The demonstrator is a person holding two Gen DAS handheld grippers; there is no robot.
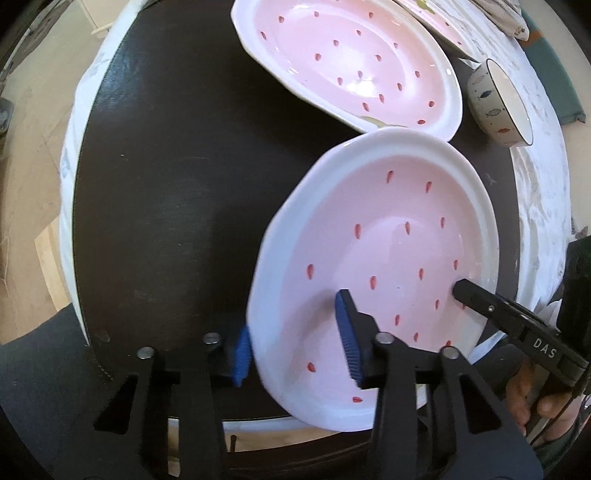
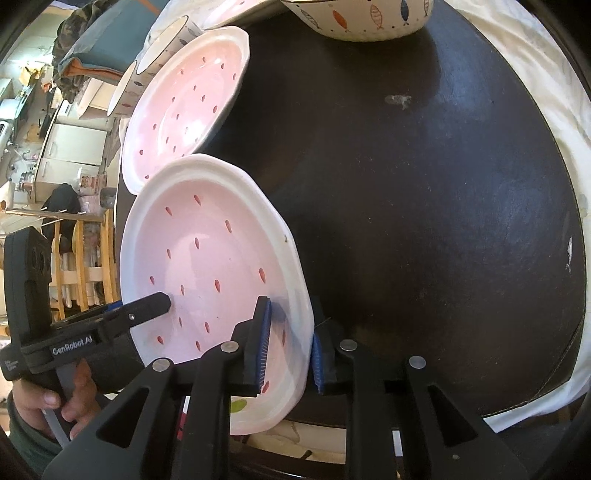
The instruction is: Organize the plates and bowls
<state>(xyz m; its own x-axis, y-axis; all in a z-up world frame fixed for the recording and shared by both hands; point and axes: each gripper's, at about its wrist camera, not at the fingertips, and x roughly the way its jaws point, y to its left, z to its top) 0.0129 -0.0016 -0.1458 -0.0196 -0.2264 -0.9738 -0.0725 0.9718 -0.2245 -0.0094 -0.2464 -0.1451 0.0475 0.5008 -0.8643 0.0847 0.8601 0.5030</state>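
Between both hand-held grippers' pads (image 1: 242, 354), pink plate (image 1: 388, 240)

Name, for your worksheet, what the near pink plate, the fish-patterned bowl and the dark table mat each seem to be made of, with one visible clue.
Near pink plate: probably glazed ceramic; glossy highlights, smooth white rim, painted red flecks.
Fish-patterned bowl: likely glazed ceramic too; shiny cream surface with painted fish.
Dark table mat: looks like leather or imitation leather; fine grain, dull sheen, scuffs, a stitched edge.
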